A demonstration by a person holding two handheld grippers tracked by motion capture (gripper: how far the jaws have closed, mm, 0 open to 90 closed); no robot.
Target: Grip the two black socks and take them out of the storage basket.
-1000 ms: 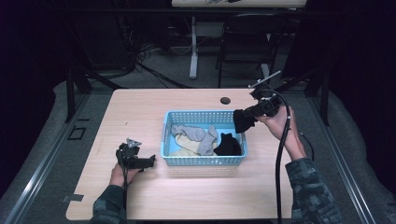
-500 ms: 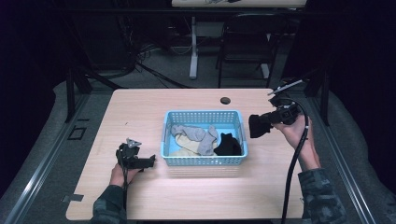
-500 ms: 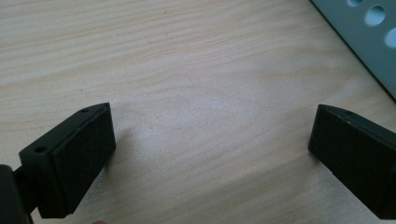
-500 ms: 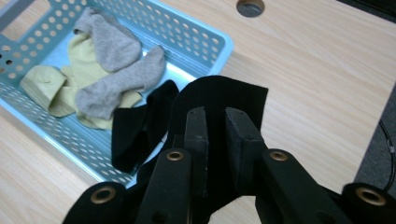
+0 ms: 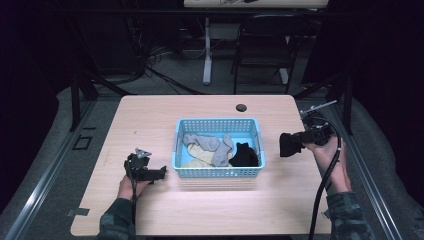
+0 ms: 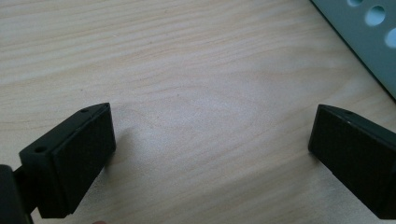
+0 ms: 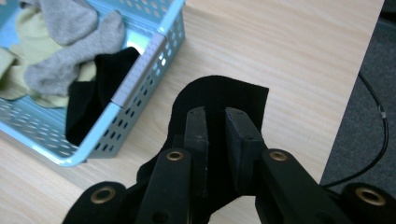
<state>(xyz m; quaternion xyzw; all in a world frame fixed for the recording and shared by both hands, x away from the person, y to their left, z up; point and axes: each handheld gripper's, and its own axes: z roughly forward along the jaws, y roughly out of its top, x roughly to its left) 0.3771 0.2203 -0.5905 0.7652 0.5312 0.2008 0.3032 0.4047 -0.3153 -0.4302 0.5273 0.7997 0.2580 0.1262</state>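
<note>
Right gripper [image 5: 291,144] with black sock [image 7: 219,100], now farther right of basket [image 5: 218,172].

A light wooden table [image 5: 210,105] is seen at the centre, with a small dark round hole [image 5: 241,107] set near its far edge. Beyond the far side, a dark chair [image 5: 265,45] is placed to the right of a white table leg [image 5: 207,50]. Black cables [image 5: 150,65] are strewn on the floor at the far left. A square outline [image 5: 81,143] is marked on the floor left of the table, beside a metal rail [image 5: 45,175].
</note>
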